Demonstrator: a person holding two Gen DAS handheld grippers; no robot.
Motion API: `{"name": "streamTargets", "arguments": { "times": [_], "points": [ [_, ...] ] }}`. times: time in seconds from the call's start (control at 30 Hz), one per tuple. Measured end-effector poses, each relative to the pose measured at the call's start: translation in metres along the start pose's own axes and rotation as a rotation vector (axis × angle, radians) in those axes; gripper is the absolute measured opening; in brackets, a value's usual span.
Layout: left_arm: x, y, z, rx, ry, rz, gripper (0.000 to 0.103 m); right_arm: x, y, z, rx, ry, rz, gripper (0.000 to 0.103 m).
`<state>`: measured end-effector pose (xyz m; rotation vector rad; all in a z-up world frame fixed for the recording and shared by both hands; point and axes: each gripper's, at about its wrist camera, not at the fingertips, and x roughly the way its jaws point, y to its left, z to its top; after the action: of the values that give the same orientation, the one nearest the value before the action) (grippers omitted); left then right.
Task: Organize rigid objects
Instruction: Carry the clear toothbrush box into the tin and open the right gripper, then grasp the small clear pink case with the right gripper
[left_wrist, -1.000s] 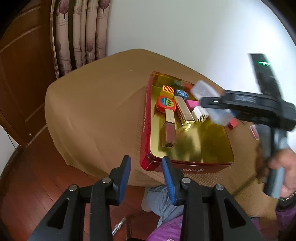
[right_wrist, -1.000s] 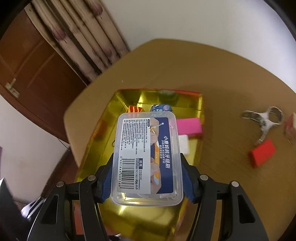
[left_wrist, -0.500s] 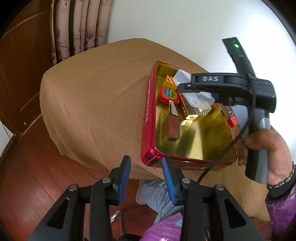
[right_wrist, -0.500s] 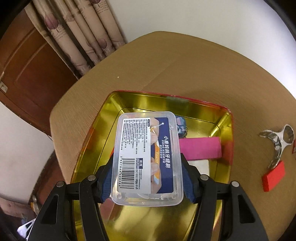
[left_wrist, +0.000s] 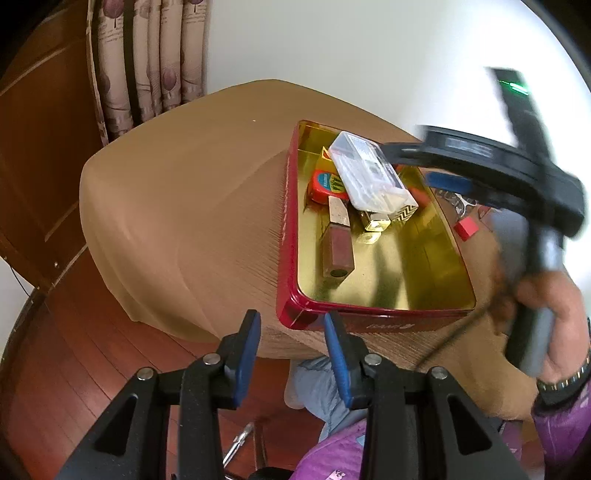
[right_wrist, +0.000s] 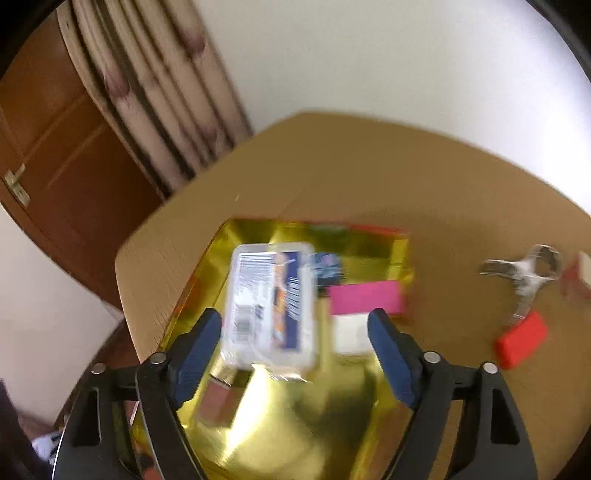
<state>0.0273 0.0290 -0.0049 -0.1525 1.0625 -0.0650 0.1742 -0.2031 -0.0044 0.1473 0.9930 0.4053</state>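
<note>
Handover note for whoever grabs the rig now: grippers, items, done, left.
Right gripper: jaws just opened, nothing gripped.
Left gripper: open, empty, at the near end of the tin.
Clear plastic box: released, lying on the blocks in the tin.
Done: box and several blocks in the tin.
Left: red block, metal clip on the table.

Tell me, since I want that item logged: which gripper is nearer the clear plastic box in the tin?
Right. The right gripper hangs open just above the clear plastic box, which lies on other items in the tin. The left gripper is off the tin's near edge.
</note>
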Motion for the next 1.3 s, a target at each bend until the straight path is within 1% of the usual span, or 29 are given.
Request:
{"name": "streamTargets", "arguments": {
  "times": [0.03,0.07,0.1,0.17,0.2,0.23,0.27,0.3,0.33,0.37,0.4,0.43,0.5,0.53,0.57,0.63,0.7,0.77,0.8,0.83,0.93,1.07,1.13,1.17,1.3],
  "points": [
    [0.0,-0.002,0.0,0.006,-0.002,0.004,0.036,-0.015,-0.012,-0.009,0.01,-0.043,-0.023,0.084],
    [-0.001,-0.004,-0.002,0.012,-0.006,0.008,0.036,-0.026,-0.023,-0.017,0.02,-0.075,-0.056,0.089],
    [-0.002,-0.005,-0.002,0.016,-0.012,0.011,0.036,-0.037,-0.038,-0.027,0.032,-0.106,-0.105,0.092],
    [-0.006,-0.01,-0.004,0.036,-0.03,0.023,0.036,-0.056,-0.073,-0.053,0.048,-0.157,-0.24,0.093],
    [-0.008,-0.013,-0.004,0.046,-0.037,0.027,0.036,-0.061,-0.093,-0.066,0.055,-0.161,-0.322,0.093],
    [-0.009,-0.016,-0.005,0.06,-0.046,0.029,0.036,-0.067,-0.118,-0.081,0.068,-0.15,-0.409,0.093],
    [-0.011,-0.02,-0.006,0.081,-0.058,0.031,0.037,-0.074,-0.143,-0.096,0.084,-0.136,-0.479,0.093],
    [-0.013,-0.025,-0.008,0.105,-0.07,0.033,0.037,-0.078,-0.159,-0.106,0.096,-0.128,-0.52,0.093],
    [-0.015,-0.028,-0.009,0.12,-0.075,0.033,0.037,-0.087,-0.187,-0.123,0.125,-0.109,-0.582,0.093],
    [-0.016,-0.035,-0.011,0.147,-0.085,0.032,0.037,-0.091,-0.202,-0.132,0.15,-0.094,-0.6,0.093],
    [-0.017,-0.039,-0.013,0.165,-0.089,0.032,0.037,-0.1,-0.223,-0.142,0.207,-0.078,-0.595,0.092],
    [-0.017,-0.046,-0.016,0.192,-0.093,0.032,0.037,-0.118,-0.244,-0.152,0.293,-0.11,-0.558,0.091],
    [-0.016,-0.057,-0.02,0.235,-0.096,0.028,0.037,-0.139,-0.265,-0.163,0.372,-0.165,-0.541,0.097],
    [-0.016,-0.066,-0.024,0.264,-0.098,0.024,0.037,-0.145,-0.277,-0.168,0.424,-0.174,-0.511,0.097],
    [-0.017,-0.074,-0.028,0.29,-0.103,0.019,0.037,-0.149,-0.29,-0.173,0.488,-0.18,-0.457,0.097],
    [-0.018,-0.093,-0.036,0.347,-0.11,0.014,0.037,-0.155,-0.303,-0.179,0.563,-0.203,-0.385,0.097],
    [-0.019,-0.114,-0.042,0.388,-0.107,-0.01,0.037,-0.157,-0.311,-0.182,0.605,-0.217,-0.357,0.097],
    [-0.019,-0.132,-0.044,0.41,-0.099,-0.05,0.037,-0.158,-0.312,-0.184,0.601,-0.22,-0.332,0.097],
    [-0.018,-0.143,-0.043,0.416,-0.091,-0.072,0.037,-0.157,-0.307,-0.183,0.594,-0.217,-0.325,0.097],
    [-0.017,-0.154,-0.042,0.425,-0.083,-0.09,0.037,-0.155,-0.305,-0.182,0.578,-0.204,-0.313,0.097],
    [-0.009,-0.18,-0.039,0.447,-0.054,-0.127,0.037,-0.151,-0.306,-0.173,0.532,-0.183,-0.296,0.097],
    [0.004,-0.206,-0.034,0.47,-0.018,-0.149,0.037,-0.144,-0.298,-0.149,0.429,-0.161,-0.305,0.097],
    [0.008,-0.215,-0.033,0.481,-0.008,-0.149,0.037,-0.134,-0.298,-0.13,0.379,-0.139,-0.304,0.097],
    [0.01,-0.218,-0.033,0.484,-0.004,-0.148,0.037,-0.133,-0.299,-0.125,0.362,-0.131,-0.31,0.097],
    [0.023,-0.226,-0.029,0.492,0.018,-0.142,0.037,-0.108,-0.308,-0.09,0.296,-0.085,-0.321,0.097]
  ]
}}
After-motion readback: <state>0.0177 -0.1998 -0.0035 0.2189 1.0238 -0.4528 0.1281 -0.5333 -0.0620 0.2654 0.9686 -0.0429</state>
